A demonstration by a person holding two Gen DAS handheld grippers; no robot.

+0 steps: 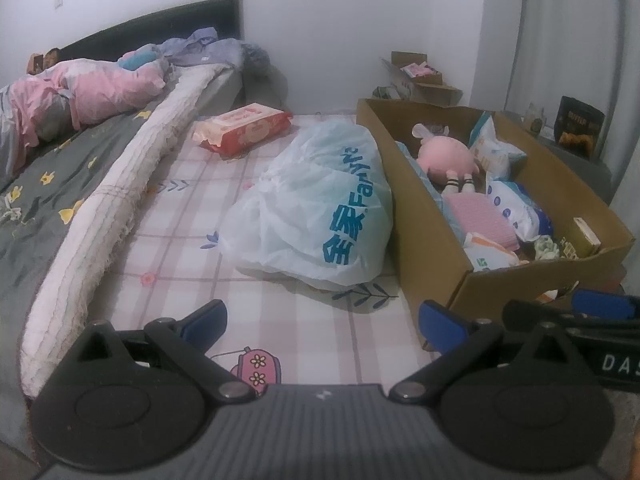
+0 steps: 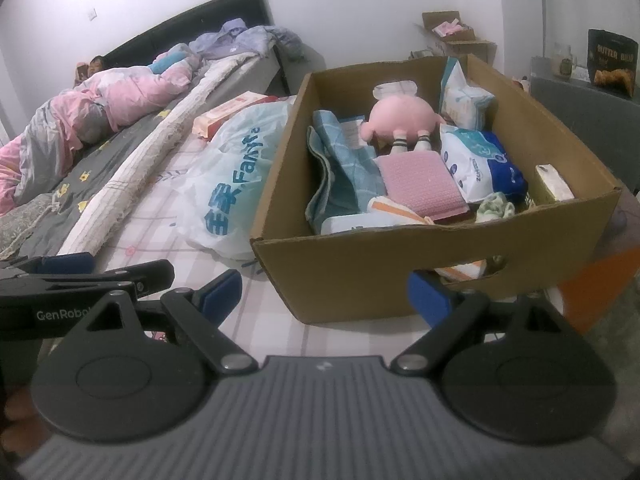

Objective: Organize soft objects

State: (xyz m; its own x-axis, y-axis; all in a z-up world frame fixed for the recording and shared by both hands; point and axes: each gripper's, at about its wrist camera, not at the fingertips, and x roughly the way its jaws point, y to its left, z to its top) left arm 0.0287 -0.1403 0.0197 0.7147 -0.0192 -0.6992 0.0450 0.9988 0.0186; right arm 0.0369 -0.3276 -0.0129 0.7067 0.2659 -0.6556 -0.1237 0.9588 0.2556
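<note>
An open cardboard box (image 2: 360,276) stands on the checked mattress and holds soft things: a pink plush toy (image 2: 400,118), a blue checked towel (image 2: 344,168), a folded pink cloth (image 2: 420,184) and blue-and-white soft packs (image 2: 480,168). My right gripper (image 2: 326,293) hovers open just before the box's front wall, nothing between its fingers. My left gripper (image 1: 323,324) is open too, low over the mattress, left of the box (image 1: 440,240) and in front of a white plastic bag (image 1: 320,204). The plush toy (image 1: 446,158) shows there as well.
A pink wipes pack (image 1: 244,128) lies behind the bag. A rolled white blanket (image 1: 120,200) borders a grey bed where a person lies under a pink quilt (image 1: 100,92). A smaller carton (image 1: 420,76) and a dark side table (image 2: 580,112) stand behind the box.
</note>
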